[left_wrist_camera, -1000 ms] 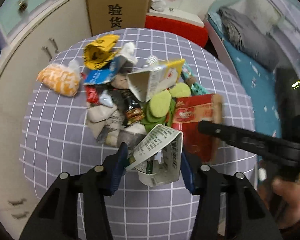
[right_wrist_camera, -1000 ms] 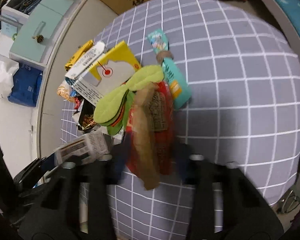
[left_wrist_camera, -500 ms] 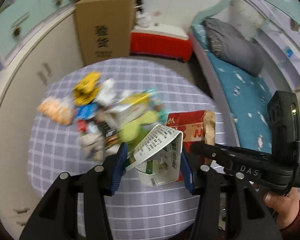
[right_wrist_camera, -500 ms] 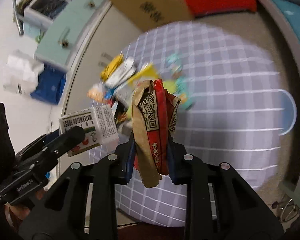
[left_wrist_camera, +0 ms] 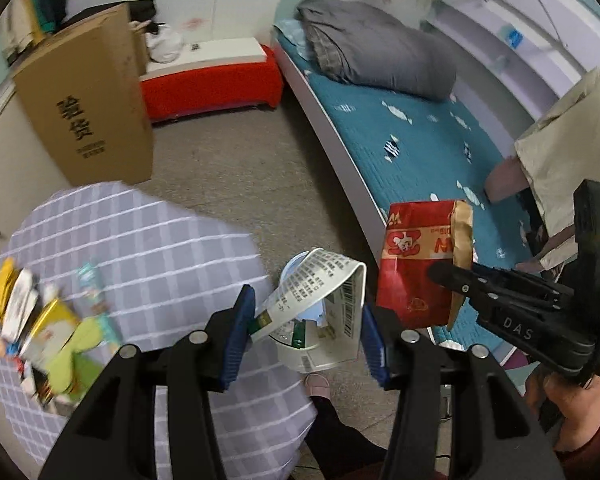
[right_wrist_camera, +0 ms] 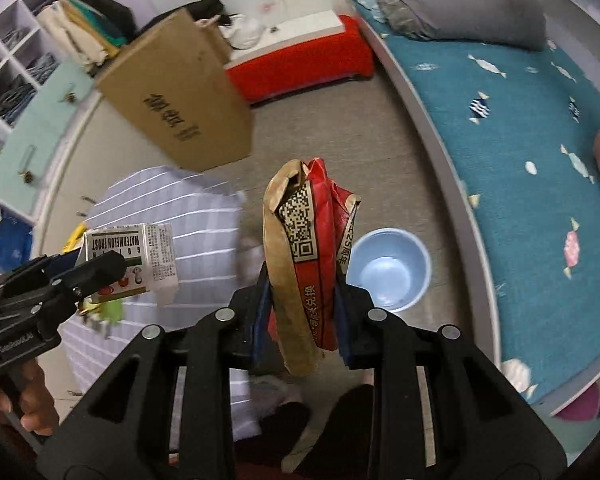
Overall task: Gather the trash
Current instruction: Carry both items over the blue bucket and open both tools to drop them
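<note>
Red paper bag (right_wrist_camera: 308,264) sits clamped in right tool (right_wrist_camera: 302,314), near blue bin (right_wrist_camera: 388,268).

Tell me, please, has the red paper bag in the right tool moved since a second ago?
Yes. The red paper bag was over the checked tablecloth; now it hangs beyond the cloth's edge, over the floor beside the blue bin.

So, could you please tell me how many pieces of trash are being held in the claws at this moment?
2: a white carton in the left claw, and a red-and-brown bag in the right claw, near the blue bin.
</note>
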